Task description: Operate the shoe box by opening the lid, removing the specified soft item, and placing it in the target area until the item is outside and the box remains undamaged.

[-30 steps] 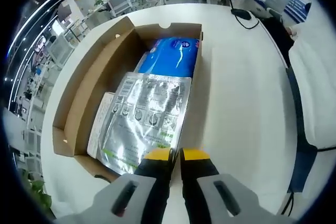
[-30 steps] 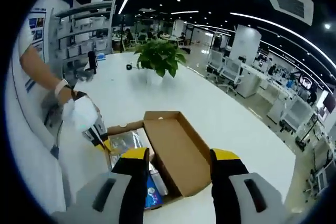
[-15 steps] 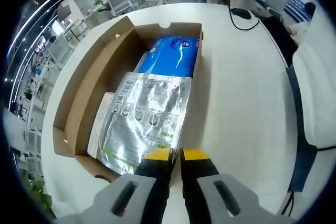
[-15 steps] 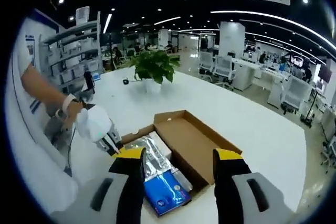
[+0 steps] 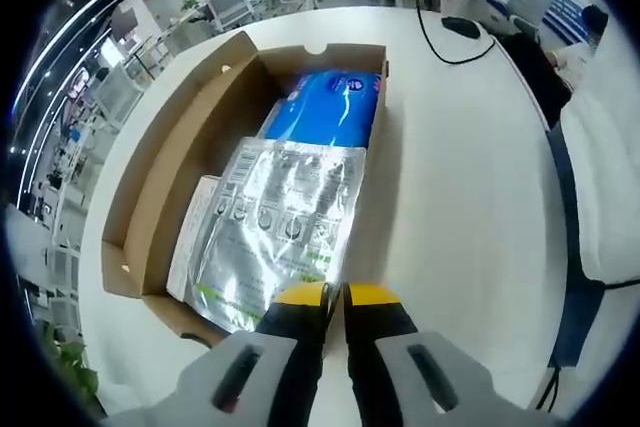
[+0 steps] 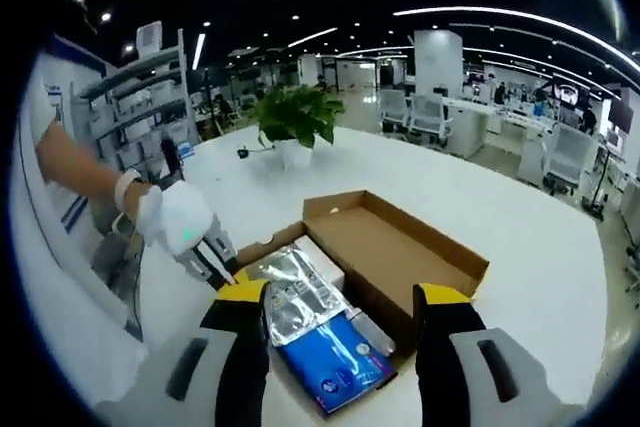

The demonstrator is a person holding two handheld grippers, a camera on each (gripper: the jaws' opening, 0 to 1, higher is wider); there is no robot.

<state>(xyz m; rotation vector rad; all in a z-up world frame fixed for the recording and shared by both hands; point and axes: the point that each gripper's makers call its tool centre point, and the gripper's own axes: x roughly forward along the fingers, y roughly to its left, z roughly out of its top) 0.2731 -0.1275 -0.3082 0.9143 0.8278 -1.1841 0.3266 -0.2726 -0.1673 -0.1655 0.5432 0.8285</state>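
One white table [image 5: 450, 197] carries one open shoe box [image 5: 160, 182], lid folded back; inside lie one silver foil pouch [image 5: 285, 222], one blue pack [image 5: 330, 107] and one white packet [image 5: 192, 227]; the left gripper [image 5: 335, 295], jaws together, pinches the pouch's near edge; the right gripper [image 6: 340, 297] hovers above, jaws apart, empty.

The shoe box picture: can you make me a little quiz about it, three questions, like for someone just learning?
1. True or false: the shoe box lid is open.
2. Which packet lies on top inside: A the silver pouch, B the blue pack?
3. Fill in: the left gripper is ___, the right gripper is ___.

Key: 1 true. 2 A. 3 shut; open.
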